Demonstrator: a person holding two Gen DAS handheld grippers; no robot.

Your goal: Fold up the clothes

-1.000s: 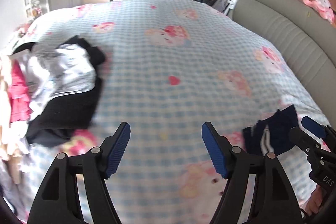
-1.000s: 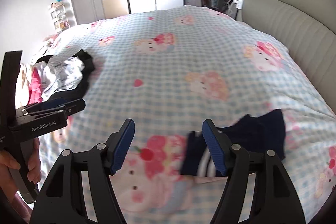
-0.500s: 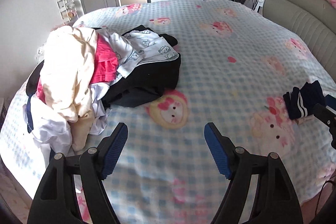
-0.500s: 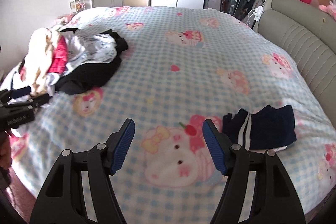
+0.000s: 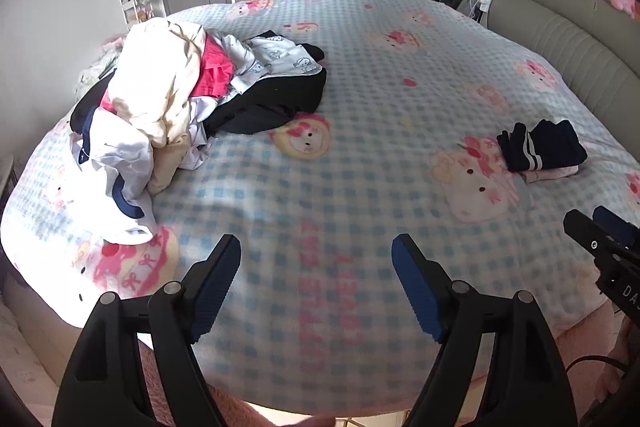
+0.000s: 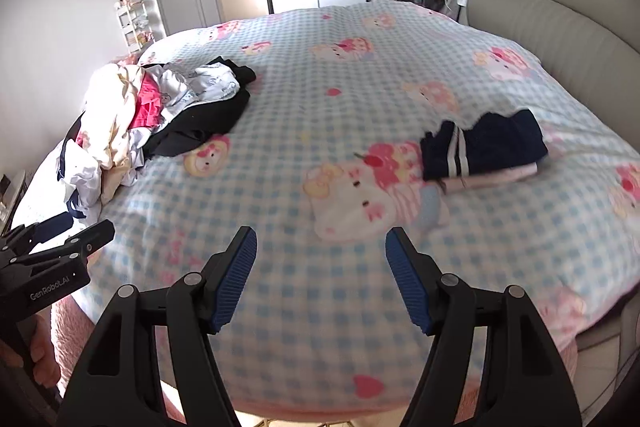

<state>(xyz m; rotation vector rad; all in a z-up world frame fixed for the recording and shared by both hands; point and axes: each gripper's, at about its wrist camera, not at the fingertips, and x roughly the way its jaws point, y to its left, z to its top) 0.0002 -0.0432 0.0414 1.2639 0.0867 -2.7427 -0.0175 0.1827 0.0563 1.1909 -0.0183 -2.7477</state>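
Note:
A heap of unfolded clothes (image 5: 168,115) in cream, pink, white and black lies on the left side of the bed; it also shows in the right wrist view (image 6: 160,119). A folded navy garment with white stripes (image 5: 542,147) rests on a folded pale pink piece at the right side; it also shows in the right wrist view (image 6: 484,147). My left gripper (image 5: 316,287) is open and empty above the bed's near edge. My right gripper (image 6: 320,279) is open and empty, also above the near edge.
The bed carries a blue checked cartoon-cat blanket (image 5: 360,75). A grey padded headboard (image 5: 568,43) runs along the right. Wardrobes, a door and a small shelf stand at the far wall. Floor shows below the bed's near edge.
Both grippers have pulled back from the folded navy garment to the bed's near edge, so the whole bed and the clothes heap come into view. Both stay open.

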